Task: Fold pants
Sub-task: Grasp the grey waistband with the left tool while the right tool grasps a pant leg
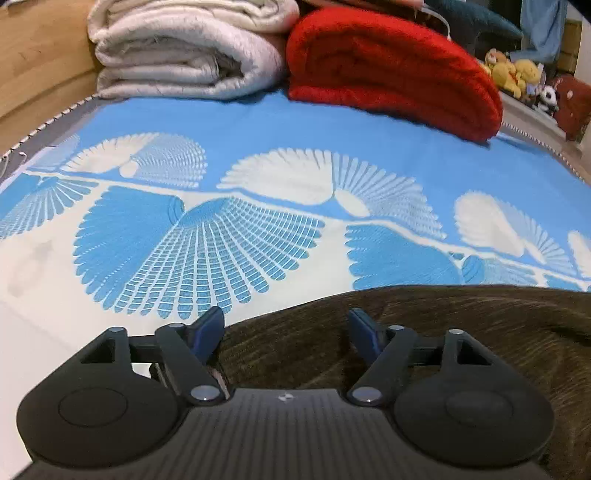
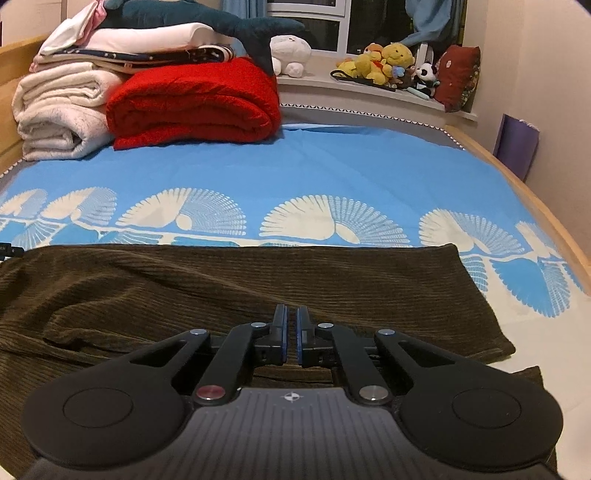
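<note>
Through the left wrist camera I see my left gripper [image 1: 286, 319] with its jaws spread wide and nothing pinched between them; it sits over the near left edge of the brown corduroy pants [image 1: 443, 332], which fill the lower right of this view and lie on the blue and white bedspread [image 1: 221, 122]. Beyond, at the head of the bed, a folded cream blanket [image 1: 184, 55] rests beside a folded red blanket [image 1: 388, 70], the two touching. Through the right wrist camera my right gripper [image 2: 291, 323] has its jaws pressed nearly together, only a thin slit between the blue pads, and I can see no cloth caught in them; it hovers above the pants [image 2: 221, 280], which lie spread flat across the near part of the bed, rumpled toward the left, with one square end reaching to the right. Farther back a toy shark [image 2: 207, 18] lies on a stack of folded bedding, and stuffed toys [image 2: 384, 61] sit on the window ledge.
</note>
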Available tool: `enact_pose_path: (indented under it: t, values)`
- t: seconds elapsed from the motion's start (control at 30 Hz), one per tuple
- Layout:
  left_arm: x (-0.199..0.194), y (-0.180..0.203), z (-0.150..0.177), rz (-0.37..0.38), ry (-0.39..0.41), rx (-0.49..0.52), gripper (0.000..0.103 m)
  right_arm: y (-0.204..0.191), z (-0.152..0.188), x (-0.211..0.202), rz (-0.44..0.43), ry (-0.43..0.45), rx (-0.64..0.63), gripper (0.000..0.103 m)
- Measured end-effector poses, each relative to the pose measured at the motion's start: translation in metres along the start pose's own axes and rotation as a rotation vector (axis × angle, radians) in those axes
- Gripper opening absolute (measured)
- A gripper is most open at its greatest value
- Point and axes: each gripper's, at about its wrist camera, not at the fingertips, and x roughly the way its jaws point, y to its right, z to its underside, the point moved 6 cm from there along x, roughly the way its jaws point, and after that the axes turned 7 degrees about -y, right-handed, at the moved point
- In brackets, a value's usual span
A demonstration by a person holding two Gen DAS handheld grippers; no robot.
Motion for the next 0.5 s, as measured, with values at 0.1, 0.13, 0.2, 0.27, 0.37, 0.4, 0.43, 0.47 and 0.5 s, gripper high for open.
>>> enact_pose_path:
  t: [0.1, 0.13, 0.2, 0.27, 0.37, 0.4, 0.43, 0.47, 0.5]
  values:
    - [0.012, 0.001, 0.0, 0.014, -0.034, 0.057, 0.078, 0.004, 0.0, 0.006, 0.012, -0.016, 0.0, 0.004]
    - [0.015, 0.003, 0.001, 0.007, -0.038, 0.086, 0.073, 0.005, 0.0, 0.007, 0.017, -0.018, -0.002, 0.004]
    - [0.018, 0.008, 0.005, 0.049, -0.054, 0.127, 0.034, 0.008, 0.001, 0.009, 0.022, -0.024, 0.001, 0.004]
    - [0.014, 0.014, 0.007, 0.055, -0.052, 0.162, 0.014, 0.009, 0.002, 0.01, 0.027, -0.033, -0.002, 0.004]
    - [0.001, 0.025, 0.007, 0.012, -0.034, 0.221, 0.008, 0.011, 0.003, 0.009, 0.037, -0.032, -0.009, 0.004]
    - [-0.008, 0.027, 0.007, -0.002, -0.015, 0.222, 0.007, 0.012, 0.004, 0.008, 0.038, -0.032, -0.007, 0.004]
    - [-0.018, 0.03, 0.006, -0.012, 0.005, 0.225, 0.007, 0.013, 0.005, 0.007, 0.041, -0.031, -0.006, 0.004]
    - [-0.031, 0.035, 0.006, -0.024, 0.027, 0.236, 0.007, 0.014, 0.005, 0.006, 0.046, -0.029, -0.006, 0.004]
    - [-0.045, 0.04, 0.007, -0.037, 0.046, 0.255, 0.007, 0.015, 0.006, 0.004, 0.052, -0.025, -0.006, 0.004]
